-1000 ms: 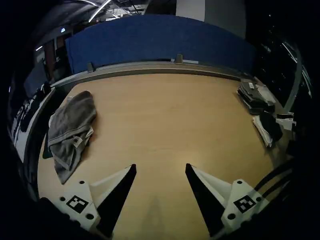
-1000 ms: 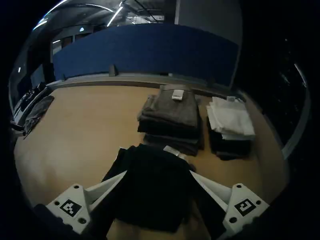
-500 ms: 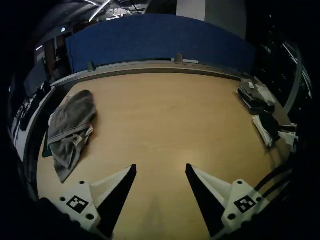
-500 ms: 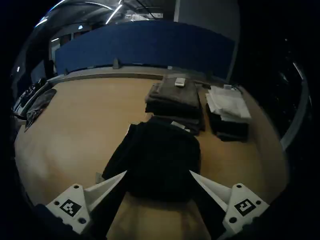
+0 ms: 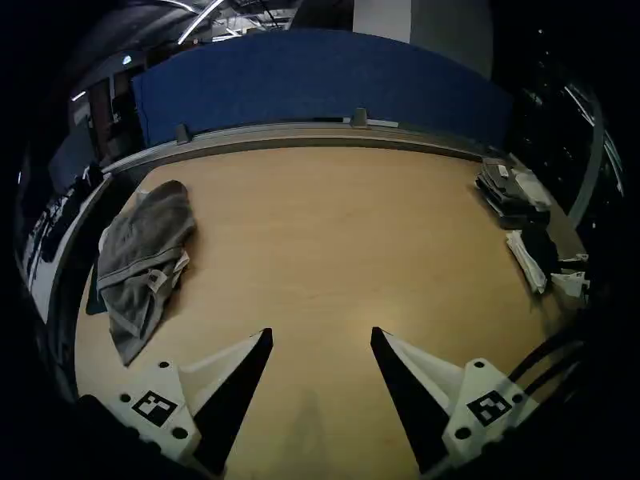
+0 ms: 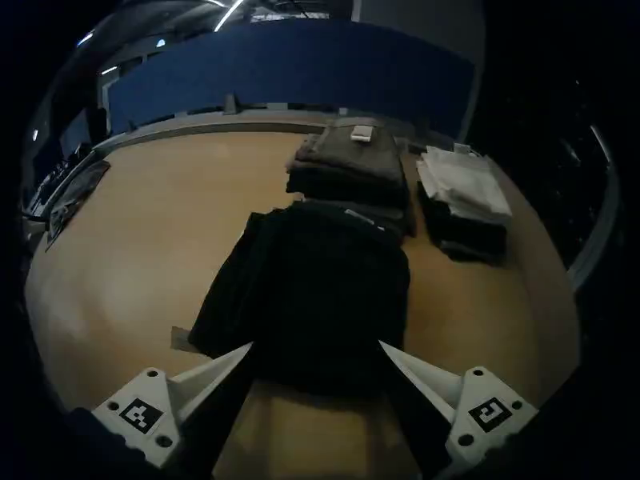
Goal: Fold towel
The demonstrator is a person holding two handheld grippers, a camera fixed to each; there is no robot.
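Observation:
A folded black towel point(image 6: 312, 288) lies flat on the wooden table point(image 6: 136, 240), its near edge between the tips of my right gripper point(image 6: 316, 346). That gripper is open, with its fingers spread wider than the fold and not pressing on it. A crumpled grey towel point(image 5: 144, 252) lies at the table's left edge, well ahead and left of my left gripper point(image 5: 320, 344), which is open over bare wood with nothing between its fingers. The same grey towel point(image 6: 76, 196) appears far left in the right gripper view.
Behind the black towel stand a stack of grey-brown folded towels point(image 6: 352, 168) and a stack topped with white ones point(image 6: 464, 192). These stacks point(image 5: 512, 196) sit at the far right in the left gripper view. A blue partition point(image 5: 320, 80) closes the table's far edge.
In the right gripper view the black towel has gone from hanging close between the fingers to lying flat farther out on the table. The left gripper has barely moved.

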